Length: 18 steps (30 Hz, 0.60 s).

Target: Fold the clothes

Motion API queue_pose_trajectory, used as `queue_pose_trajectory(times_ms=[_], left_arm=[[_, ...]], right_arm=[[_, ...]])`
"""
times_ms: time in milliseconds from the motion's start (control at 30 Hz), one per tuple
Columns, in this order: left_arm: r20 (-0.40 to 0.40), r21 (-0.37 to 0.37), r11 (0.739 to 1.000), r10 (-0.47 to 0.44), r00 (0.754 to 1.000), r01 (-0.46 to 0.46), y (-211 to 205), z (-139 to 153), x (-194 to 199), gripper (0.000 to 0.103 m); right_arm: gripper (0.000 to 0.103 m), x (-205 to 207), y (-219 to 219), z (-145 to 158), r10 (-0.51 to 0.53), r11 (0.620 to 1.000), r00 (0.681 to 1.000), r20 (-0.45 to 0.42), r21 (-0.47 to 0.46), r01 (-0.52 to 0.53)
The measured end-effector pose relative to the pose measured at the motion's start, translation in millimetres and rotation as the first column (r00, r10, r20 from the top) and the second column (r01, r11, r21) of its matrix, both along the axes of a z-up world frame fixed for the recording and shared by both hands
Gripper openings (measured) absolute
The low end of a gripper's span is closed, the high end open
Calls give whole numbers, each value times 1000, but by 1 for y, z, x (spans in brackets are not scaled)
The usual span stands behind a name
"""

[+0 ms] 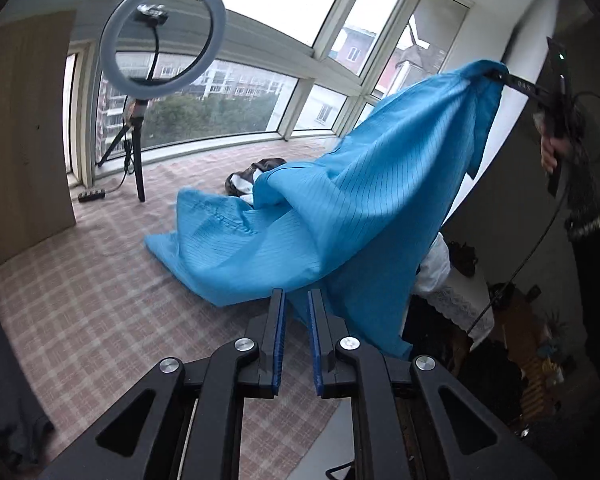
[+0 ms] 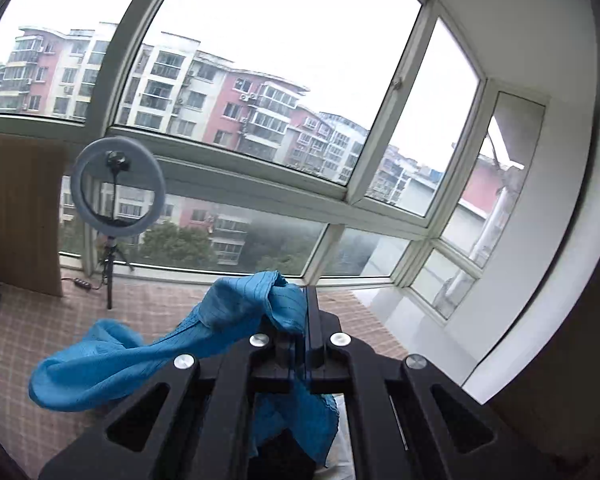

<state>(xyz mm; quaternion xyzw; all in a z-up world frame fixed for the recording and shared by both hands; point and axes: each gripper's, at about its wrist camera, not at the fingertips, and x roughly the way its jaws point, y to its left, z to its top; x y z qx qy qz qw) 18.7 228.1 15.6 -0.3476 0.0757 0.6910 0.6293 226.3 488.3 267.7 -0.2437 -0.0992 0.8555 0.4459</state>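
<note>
Closest in, the left tool (image 1: 297,296) points at the lower hem of the blue garment (image 1: 320,216); its two blue-padded fingers stand a narrow gap apart, and whether cloth is caught between the tips I cannot tell, since the hem hangs right at them. Over on the right, the right tool (image 2: 302,300) is pressed tight together, pinching a bunched corner of the same blue garment (image 2: 172,344), which spills left and down below the tool. From the left wrist view that right tool (image 1: 500,78) sits high up, held by a hand (image 1: 550,152), lifting the cloth to a peak while the rest slopes down and trails onto the checked cover (image 1: 80,300) spread over the surface beneath.

Just behind the blue cloth, a dark and white bundle of clothing (image 1: 246,180) lies on the cover, partly hidden by the garment's fold. Off to the right, below the raised cloth, something white (image 1: 434,268) sits beside dark clutter, too dim to make out. Further back on the left, a ring light (image 1: 162,36) on a tripod stands at the window, a power strip (image 1: 92,195) at its feet, a wooden panel (image 1: 24,128) beside it. Beyond the glass, apartment blocks (image 2: 220,96) and trees.
</note>
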Motion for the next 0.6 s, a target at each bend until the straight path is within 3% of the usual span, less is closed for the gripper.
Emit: queue_pose_trajectory(times_ms=[67,133,233,300,433,600], left_arm=[[-65,11,1000,10,998,-9,1,8,3,19],[-77,4,1000,20,997,-19,9,11,-1,21],[-86,-17,1000,22,996,-24,31,11,-5,22],[-95,-36,999,10,995,-14,56,11,-2,32],[-86,-81,997,-15,996,8,120,5,7,34],[78,-190,978,-73,994,86,223,-19,13,57]], right_arm=[[2,17,11,8,-43,999,999,-9,13,43],[2,37,26,1,-65,998,998,-23,-15,65],[2,71,57,-19,-106,991,993,-47,-84,102],[2,96,78,-36,-126,983,990,-63,-139,117],[2,151,115,-75,-141,963,985,-98,-245,114],[2,202,150,-132,-128,925,987,-97,-371,83]])
